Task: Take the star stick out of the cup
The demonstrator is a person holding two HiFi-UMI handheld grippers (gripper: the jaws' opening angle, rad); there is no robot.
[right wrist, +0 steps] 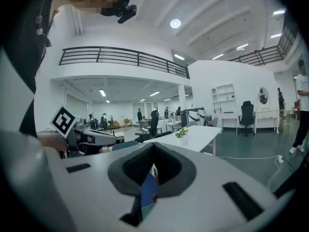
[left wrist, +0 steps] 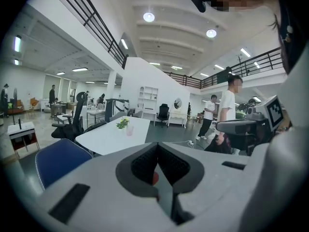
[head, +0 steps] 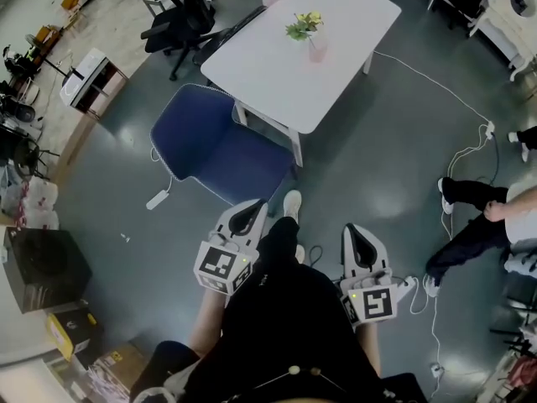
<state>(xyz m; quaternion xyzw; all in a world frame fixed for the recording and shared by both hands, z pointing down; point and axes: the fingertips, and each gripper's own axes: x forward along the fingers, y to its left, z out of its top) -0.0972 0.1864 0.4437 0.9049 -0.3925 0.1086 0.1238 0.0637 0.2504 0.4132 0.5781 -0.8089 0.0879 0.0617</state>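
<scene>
A small pink cup (head: 317, 50) holding a yellow-green stick or sprig (head: 304, 25) stands on the white table (head: 277, 65), well ahead of me. I cannot make out a star shape at this distance. Both grippers hang close to my body, far short of the table. My left gripper (head: 247, 217) is shut with nothing in it, and my right gripper (head: 359, 240) is shut and empty as well. The left gripper view shows the closed jaws (left wrist: 157, 151) with the cup (left wrist: 129, 129) far behind them. Past the right gripper (right wrist: 153, 151), the cup (right wrist: 184, 139) is small on the table.
A blue chair (head: 218, 145) stands between me and the table. A black office chair (head: 180, 15) is at the far left corner. A white cable (head: 436, 82) runs over the floor at right, near a seated person's legs (head: 470, 217). A black box (head: 42, 267) sits at left.
</scene>
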